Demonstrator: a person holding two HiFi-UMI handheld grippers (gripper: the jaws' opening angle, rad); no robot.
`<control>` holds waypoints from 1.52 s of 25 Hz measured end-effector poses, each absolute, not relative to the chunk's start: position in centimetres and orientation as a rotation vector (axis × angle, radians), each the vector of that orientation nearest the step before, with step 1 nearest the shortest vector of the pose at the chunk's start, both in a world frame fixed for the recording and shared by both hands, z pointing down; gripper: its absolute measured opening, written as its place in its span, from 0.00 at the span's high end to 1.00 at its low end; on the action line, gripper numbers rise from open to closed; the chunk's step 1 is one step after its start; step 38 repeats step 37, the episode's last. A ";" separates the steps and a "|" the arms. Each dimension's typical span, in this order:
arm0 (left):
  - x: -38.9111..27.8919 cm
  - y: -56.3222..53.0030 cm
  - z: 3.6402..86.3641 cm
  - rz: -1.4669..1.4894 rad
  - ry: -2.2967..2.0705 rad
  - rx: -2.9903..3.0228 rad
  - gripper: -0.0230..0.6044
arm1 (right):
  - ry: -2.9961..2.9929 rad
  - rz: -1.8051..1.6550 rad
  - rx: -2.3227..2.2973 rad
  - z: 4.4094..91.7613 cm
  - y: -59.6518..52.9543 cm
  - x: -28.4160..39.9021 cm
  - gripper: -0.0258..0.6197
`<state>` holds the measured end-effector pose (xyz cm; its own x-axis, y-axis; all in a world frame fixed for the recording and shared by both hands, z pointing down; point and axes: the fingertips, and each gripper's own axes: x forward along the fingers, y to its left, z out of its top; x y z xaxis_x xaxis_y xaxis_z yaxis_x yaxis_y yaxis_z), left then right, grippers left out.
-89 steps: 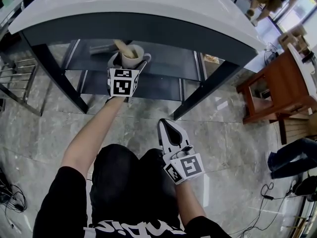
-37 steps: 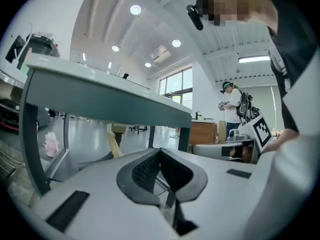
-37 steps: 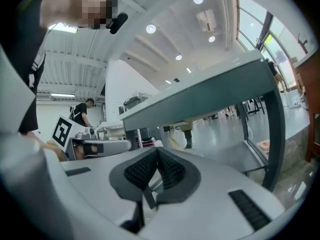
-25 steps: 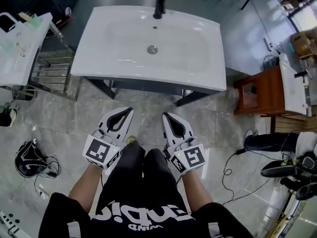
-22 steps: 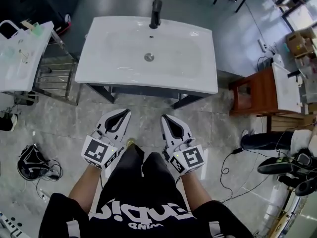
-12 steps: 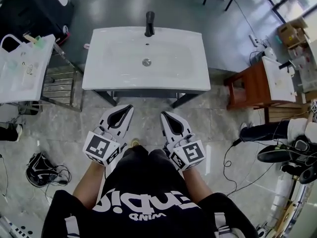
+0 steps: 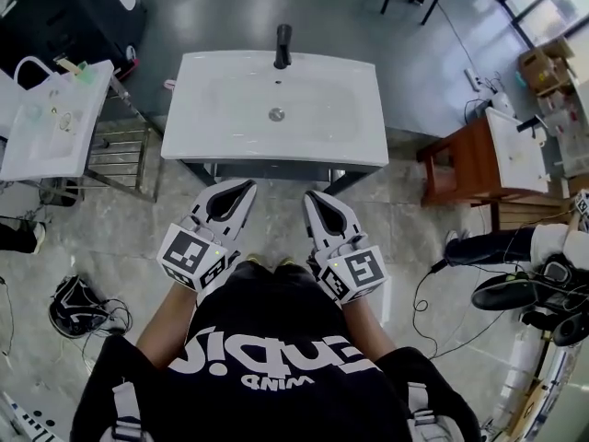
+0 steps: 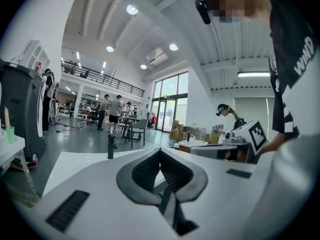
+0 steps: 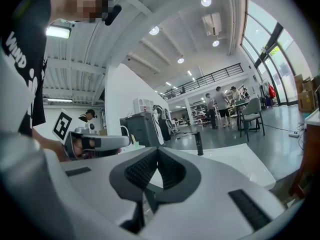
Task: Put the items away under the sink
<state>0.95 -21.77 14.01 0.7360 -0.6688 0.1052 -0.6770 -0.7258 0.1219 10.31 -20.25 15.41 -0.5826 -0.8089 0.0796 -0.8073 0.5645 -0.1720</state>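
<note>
Side basin: a second white washstand (image 7: 41, 141) stands at the far left, with small things on its top that I cannot make out.
Floor, left: a dark headset (image 7: 78, 304) with its cable lies on the grey tiles.
Left gripper (image 7: 248, 185): held at waist height in front of the person's black shirt (image 7: 267, 366), pointing at the sink. Its own view shows the jaws clenched together with nothing between them (image 8: 160, 150).
Sink (image 7: 230, 122): white and rectangular, straight ahead of the person and just beyond both gripper tips. Its bowl is bare around the drain (image 7: 276, 114).
Faucet (image 7: 282, 44): black and upright at the middle of the sink's far edge.
Items: hidden from me, since the basin covers the space underneath it from above. Neither gripper carries one.
Right gripper (image 7: 309, 195): level with the left one and just beside it, also aimed at the sink. Its jaws are pressed shut on nothing (image 9: 158, 149).
Right side: a wooden stand (image 7: 460, 168) with a white top sits near the sink. Cables (image 7: 433, 284) trail over the floor toward a bystander's shoes (image 7: 502, 293).
</note>
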 end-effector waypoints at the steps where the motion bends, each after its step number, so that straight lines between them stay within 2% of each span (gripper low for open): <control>1: 1.2 -21.7 13.9 0.076 -1.084 2.786 0.93 | 2.769 -0.294 -1.431 15.3 -20.3 10.5 0.93; 38: 4.3 -19.8 12.6 0.047 -1.133 2.822 0.93 | 2.718 -0.225 -1.440 14.2 -19.7 14.7 0.93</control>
